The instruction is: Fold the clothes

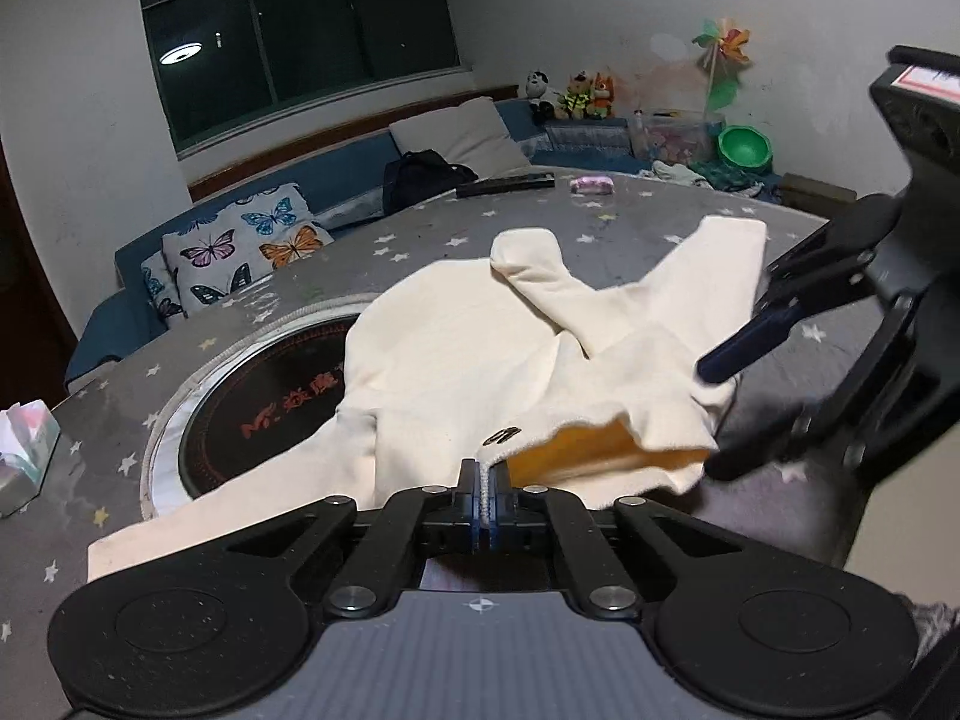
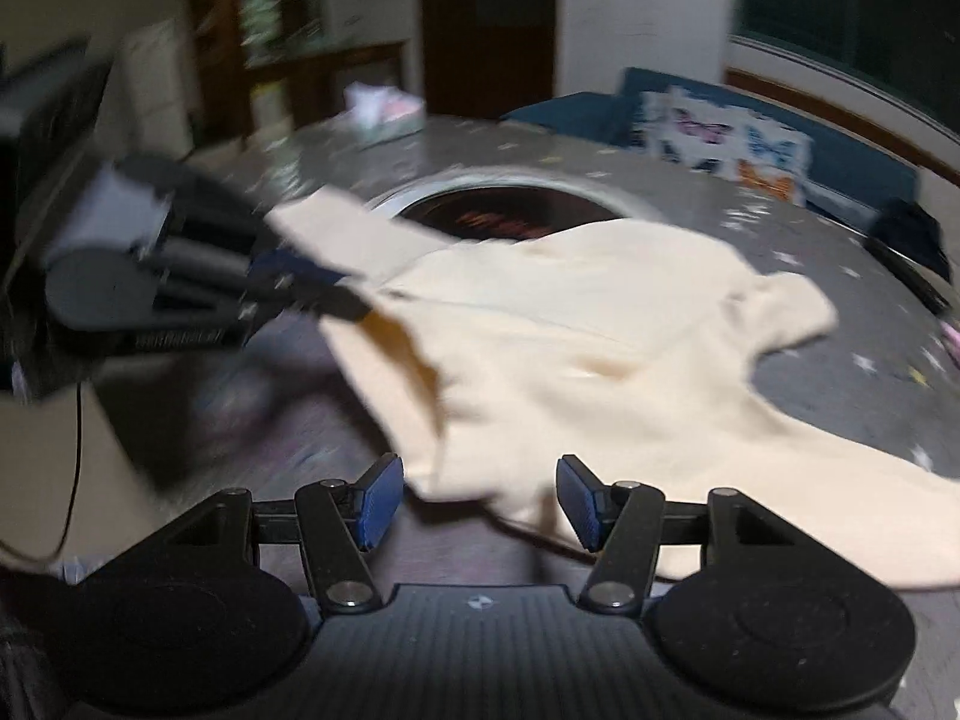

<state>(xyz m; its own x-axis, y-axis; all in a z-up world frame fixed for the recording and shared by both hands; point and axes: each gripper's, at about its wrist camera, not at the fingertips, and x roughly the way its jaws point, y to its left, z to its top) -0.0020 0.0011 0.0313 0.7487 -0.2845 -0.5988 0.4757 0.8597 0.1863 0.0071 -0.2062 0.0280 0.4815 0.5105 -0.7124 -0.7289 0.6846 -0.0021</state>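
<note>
A cream hooded garment [image 1: 468,348] with a yellow lining lies spread on the grey star-print table [image 1: 252,312], partly over a round black hotplate [image 1: 264,408]. My left gripper [image 1: 485,498] is shut on the garment's near hem edge. In the right wrist view the garment [image 2: 576,348] lies ahead, blurred by motion. My right gripper [image 2: 477,501] is open, its blue pads on either side of the garment's near edge, not closed on it. The right gripper also shows in the left wrist view [image 1: 720,402], at the garment's right side. The left gripper shows at left in the right wrist view [image 2: 312,288].
A tissue box [image 1: 24,450] stands at the table's left edge. A remote [image 1: 504,185] and a small pink item [image 1: 591,184] lie at the far side. A blue sofa with a butterfly cushion [image 1: 240,252] stands behind the table.
</note>
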